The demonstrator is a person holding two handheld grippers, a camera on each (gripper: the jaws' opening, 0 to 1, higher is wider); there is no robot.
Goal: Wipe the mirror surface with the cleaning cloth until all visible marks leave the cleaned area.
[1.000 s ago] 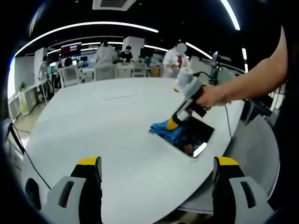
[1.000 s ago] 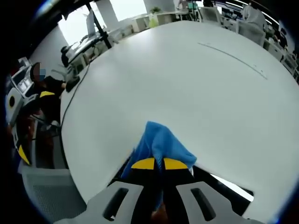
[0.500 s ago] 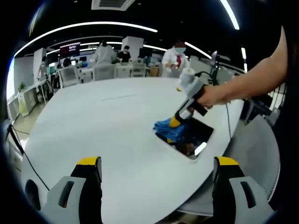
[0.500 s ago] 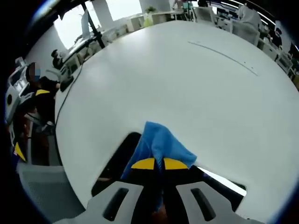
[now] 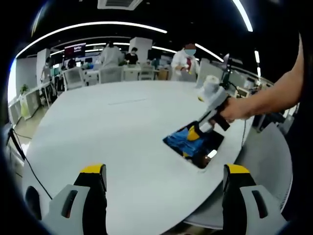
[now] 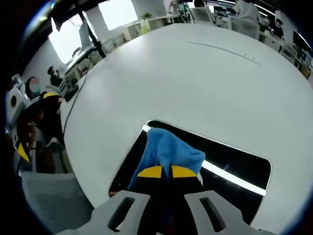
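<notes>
The right hand-held gripper (image 6: pixel 162 172), pinching the blue cleaning cloth (image 6: pixel 167 149), has dragged it back onto the mirror (image 6: pixel 234 164), extending the wiped area; the left hand-held gripper (image 5: pixel 164 172) hovers spread.

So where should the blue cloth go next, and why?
Probably slide it toward the bare end of the mirror. The right gripper is shut on the blue cloth, which sits on one end of the dark glass, and the rest of the glass is uncovered. The left gripper is open above the white table.
</notes>
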